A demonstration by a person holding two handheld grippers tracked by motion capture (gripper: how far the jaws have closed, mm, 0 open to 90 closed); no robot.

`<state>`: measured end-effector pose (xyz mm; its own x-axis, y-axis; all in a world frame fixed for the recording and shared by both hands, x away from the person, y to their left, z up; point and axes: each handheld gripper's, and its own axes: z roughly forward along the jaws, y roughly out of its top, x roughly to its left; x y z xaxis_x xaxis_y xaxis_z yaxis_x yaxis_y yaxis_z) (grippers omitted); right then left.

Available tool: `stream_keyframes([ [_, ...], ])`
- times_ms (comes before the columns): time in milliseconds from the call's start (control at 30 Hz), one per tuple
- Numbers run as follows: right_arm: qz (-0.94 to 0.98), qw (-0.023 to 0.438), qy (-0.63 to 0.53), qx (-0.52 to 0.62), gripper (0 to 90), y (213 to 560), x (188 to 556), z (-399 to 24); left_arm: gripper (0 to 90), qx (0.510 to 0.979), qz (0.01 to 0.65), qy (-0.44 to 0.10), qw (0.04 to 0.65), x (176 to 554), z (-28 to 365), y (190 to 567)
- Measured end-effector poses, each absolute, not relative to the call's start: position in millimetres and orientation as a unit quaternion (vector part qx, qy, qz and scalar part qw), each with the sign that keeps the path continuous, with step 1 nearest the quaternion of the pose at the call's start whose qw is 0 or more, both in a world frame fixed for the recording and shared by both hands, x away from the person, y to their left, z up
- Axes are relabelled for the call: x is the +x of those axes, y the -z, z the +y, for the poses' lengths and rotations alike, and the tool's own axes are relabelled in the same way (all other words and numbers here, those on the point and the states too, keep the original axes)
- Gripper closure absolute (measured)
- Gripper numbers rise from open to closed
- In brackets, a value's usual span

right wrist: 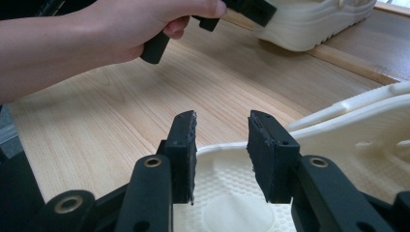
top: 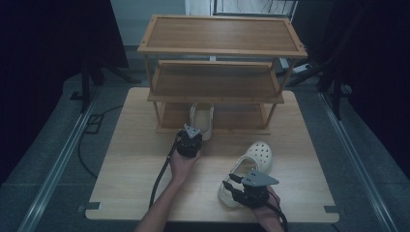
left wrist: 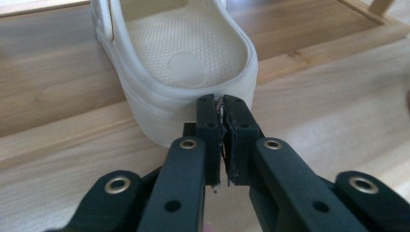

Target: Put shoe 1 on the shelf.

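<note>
Right tool (top: pixel 232 185): nearest the camera in the high view, at the table's near edge, held in the person's right hand (top: pixel 268 205). Its black jaws stand spread, with a clear gap between them and nothing pinched. In the right tool's view they hang over the heel end of the near shoe.
Near shoe (top: pixel 249 169): cream clog with holes in its toe cap, lying on the table with heel toward the person and toe pointing away and to the right. Its dimpled insole (right wrist: pixel 227 193) shows between and below the right tool's jaws; whether the pads touch the heel rim cannot be told.
Left tool (top: pixel 192 131): farther up the table, held in the left hand (top: pixel 183 165), pointing at the rack. Its jaws are pressed nearly together with only a slit between the pads; nothing is seen pinched. The tips sit right at the heel of the far shoe; contact cannot be told.
Far shoe (left wrist: pixel 183 58): second cream clog, standing upright on the rack's lowest shelf, heel toward the person and jutting past the shelf's front edge over the table.
Rack (top: pixel 220 50): wooden, three shelves, at the far half of the table; upper two shelves bare.
Table (top: pixel 130 159): pale wood, carrying rack, near shoe and both hands.
</note>
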<state>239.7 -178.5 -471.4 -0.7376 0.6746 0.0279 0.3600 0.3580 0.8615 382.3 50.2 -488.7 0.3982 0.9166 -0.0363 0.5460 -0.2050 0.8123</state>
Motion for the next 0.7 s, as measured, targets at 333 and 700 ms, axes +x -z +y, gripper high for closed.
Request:
stream_keyframes([
  [333, 0.807, 0.168, -0.466, 0.323, 63.3, 472.5, 240.5, -179.5, 84.8, 0.731, 0.501, -0.248, 0.392, 398.3, 40.9, 491.4],
  [700, 0.806, 0.170, -0.464, 0.325, 63.2, 473.0, 241.3, -181.5, 74.2, 0.732, 0.495, -0.247, 0.396, 402.0, 38.1, 492.7],
])
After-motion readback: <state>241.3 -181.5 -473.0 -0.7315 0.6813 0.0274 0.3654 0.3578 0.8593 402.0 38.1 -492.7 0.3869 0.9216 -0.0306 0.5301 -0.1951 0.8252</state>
